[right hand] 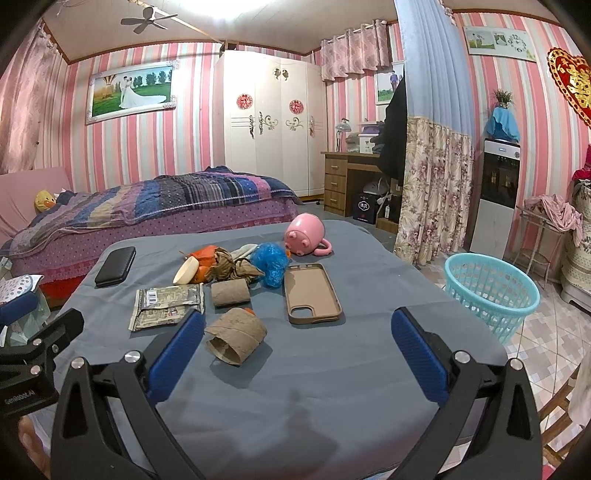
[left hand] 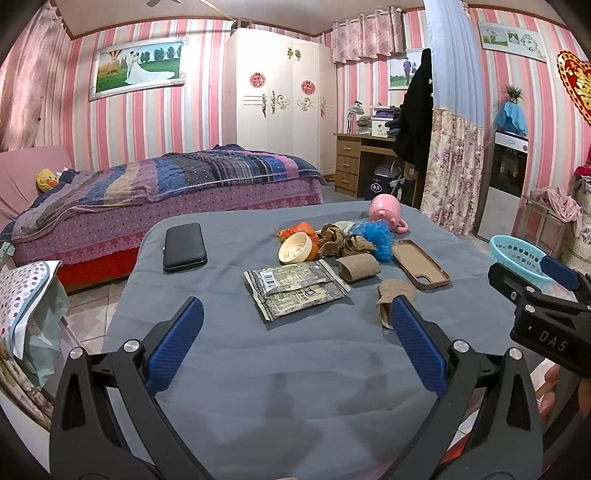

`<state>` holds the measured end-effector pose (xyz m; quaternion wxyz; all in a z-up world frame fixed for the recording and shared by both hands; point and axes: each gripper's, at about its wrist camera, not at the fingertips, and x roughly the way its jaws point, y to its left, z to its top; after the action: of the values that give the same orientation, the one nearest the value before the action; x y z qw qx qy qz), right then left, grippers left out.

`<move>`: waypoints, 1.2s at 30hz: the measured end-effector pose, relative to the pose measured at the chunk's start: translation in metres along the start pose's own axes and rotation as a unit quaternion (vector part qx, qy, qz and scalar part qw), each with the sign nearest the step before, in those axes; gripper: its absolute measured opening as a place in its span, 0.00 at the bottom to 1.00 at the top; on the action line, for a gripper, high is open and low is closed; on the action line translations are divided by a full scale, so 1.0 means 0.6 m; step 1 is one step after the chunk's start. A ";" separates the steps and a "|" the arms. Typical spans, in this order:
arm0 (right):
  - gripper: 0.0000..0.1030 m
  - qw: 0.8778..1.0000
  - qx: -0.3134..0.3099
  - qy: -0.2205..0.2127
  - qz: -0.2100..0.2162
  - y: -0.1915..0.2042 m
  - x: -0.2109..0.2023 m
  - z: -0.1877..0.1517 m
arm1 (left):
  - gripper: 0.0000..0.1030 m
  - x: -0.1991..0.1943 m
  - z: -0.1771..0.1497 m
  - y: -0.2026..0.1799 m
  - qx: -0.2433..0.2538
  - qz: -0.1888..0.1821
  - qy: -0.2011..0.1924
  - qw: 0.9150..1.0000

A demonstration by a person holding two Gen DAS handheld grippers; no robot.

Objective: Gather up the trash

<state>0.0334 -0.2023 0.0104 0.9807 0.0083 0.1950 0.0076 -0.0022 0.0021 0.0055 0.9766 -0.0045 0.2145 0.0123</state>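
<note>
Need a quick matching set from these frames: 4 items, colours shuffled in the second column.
Items:
1. mug
2. basket
3. wallet
4. crumpled bag

Colours:
A. black
B. blue
C. pink
D. turquoise

Pairs: 1-C, 2-D, 3-A, 4-B

Pink, white and pale blue stripes cover the walls (right hand: pixel 155 147), with a framed wedding photo (right hand: pixel 131 91) hung above a bed (left hand: pixel 166 188) under a striped purple and blue quilt. A white wardrobe (left hand: pixel 280 96) stands in the corner beside a wooden chest of drawers (right hand: pixel 338 182). Floral curtains (right hand: pixel 436 184) hang at right, a ceiling fan (right hand: pixel 147 20) turns overhead, and patterned tiles (right hand: pixel 546 332) cover the floor.
</note>
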 end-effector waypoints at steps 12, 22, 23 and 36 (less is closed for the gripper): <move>0.96 1.000 -0.001 0.000 -0.001 0.001 0.000 -0.001 | 0.95 -0.001 0.000 0.000 0.000 0.000 0.000 1.000; 0.96 1.000 0.001 0.000 -0.001 0.002 -0.001 -0.002 | 0.95 -0.001 0.000 0.000 0.000 0.000 0.001 1.000; 0.96 1.000 0.000 -0.001 -0.001 0.002 -0.001 -0.002 | 0.95 -0.001 0.000 0.000 0.000 0.000 0.001 1.000; 0.96 1.000 0.008 -0.003 -0.004 -0.002 -0.006 0.002 | 0.95 0.000 -0.001 0.004 -0.001 -0.001 0.002 1.000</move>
<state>0.0304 -0.2034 0.0126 0.9813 0.0156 0.1919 0.0017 -0.0026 0.0043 0.0048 0.9763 -0.0059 0.2161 0.0118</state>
